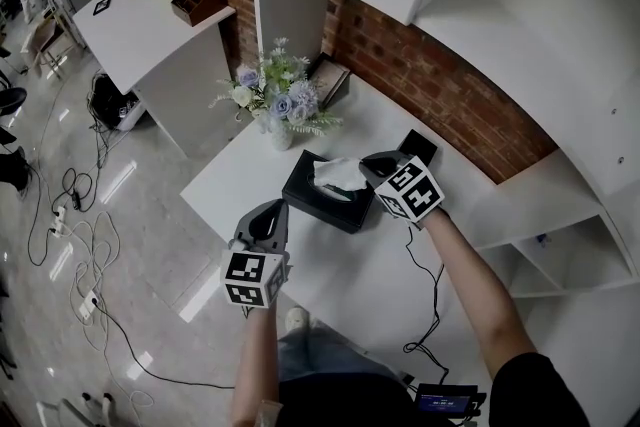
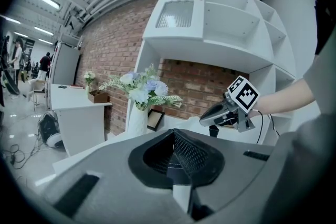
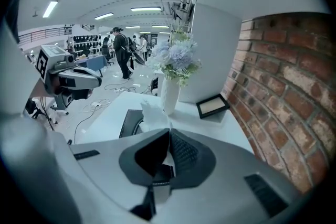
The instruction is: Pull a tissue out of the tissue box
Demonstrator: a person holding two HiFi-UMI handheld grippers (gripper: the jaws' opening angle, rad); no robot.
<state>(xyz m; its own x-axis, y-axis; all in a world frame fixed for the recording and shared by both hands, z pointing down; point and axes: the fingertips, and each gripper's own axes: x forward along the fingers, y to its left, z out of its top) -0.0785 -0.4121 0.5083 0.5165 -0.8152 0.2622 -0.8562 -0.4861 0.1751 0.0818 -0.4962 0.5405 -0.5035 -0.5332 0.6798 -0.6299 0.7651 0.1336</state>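
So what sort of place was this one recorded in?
Probably a mock living-room corner inside a big workspace: brick wall, white shelving, a flower vase, and loose cables across the floor.

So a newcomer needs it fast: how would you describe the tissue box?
Look at the white table by the brick wall. Beside the vase of flowers lies a flat black tissue box; only it has a white tissue sticking from its top.

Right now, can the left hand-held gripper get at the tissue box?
Probably yes. The left hand-held gripper is close beside the tissue box, nothing between them; the right hand-held gripper, shut on the tissue, is at its other side.
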